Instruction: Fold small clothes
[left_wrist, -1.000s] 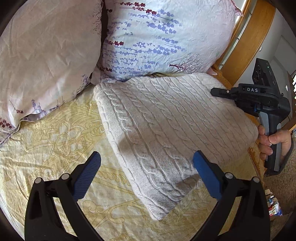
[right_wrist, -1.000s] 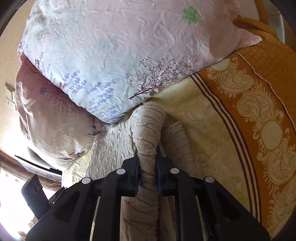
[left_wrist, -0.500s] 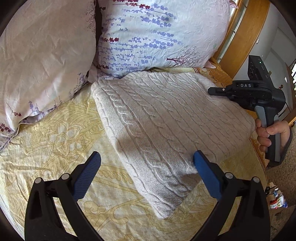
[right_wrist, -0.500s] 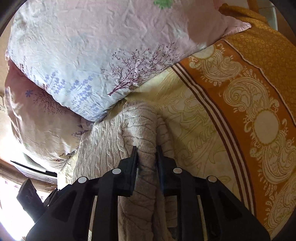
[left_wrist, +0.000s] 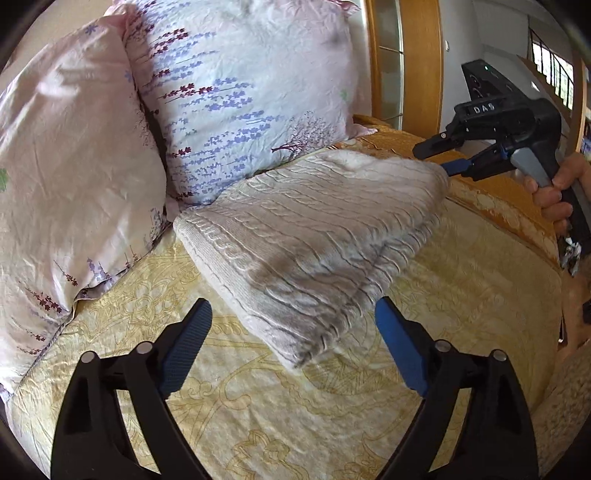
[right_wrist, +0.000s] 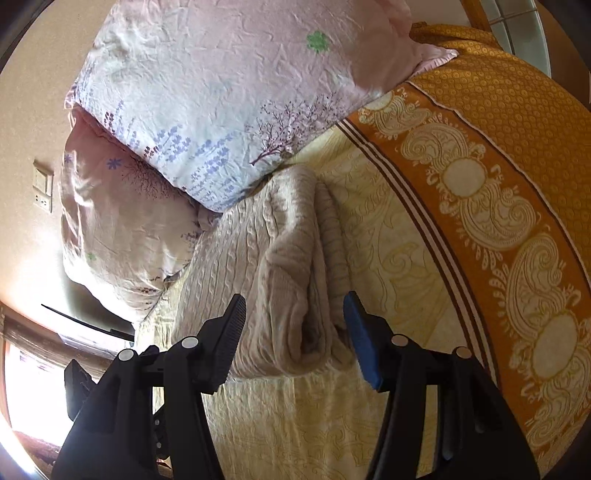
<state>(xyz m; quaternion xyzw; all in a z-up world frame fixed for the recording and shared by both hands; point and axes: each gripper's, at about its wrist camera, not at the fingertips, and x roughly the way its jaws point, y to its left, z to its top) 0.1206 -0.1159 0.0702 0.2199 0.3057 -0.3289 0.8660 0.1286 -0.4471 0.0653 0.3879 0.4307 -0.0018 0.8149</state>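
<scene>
Both wrist views look steeply down, close, from opposite sides at the folded sweater (left_wrist: 314, 243) (right_wrist: 280, 266) and pillows (left_wrist: 236, 96) (right_wrist: 221, 92).

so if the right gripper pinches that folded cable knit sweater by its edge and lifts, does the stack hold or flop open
Probably flops. The sweater is thick soft knit, and its loose rounded layers would likely sag and peel apart from one pinch. It looks bulky, so its weight may drag on the right gripper, whose jaws are opening with the edge between them. Its ribbed texture should resist slipping on the bedspread.
</scene>
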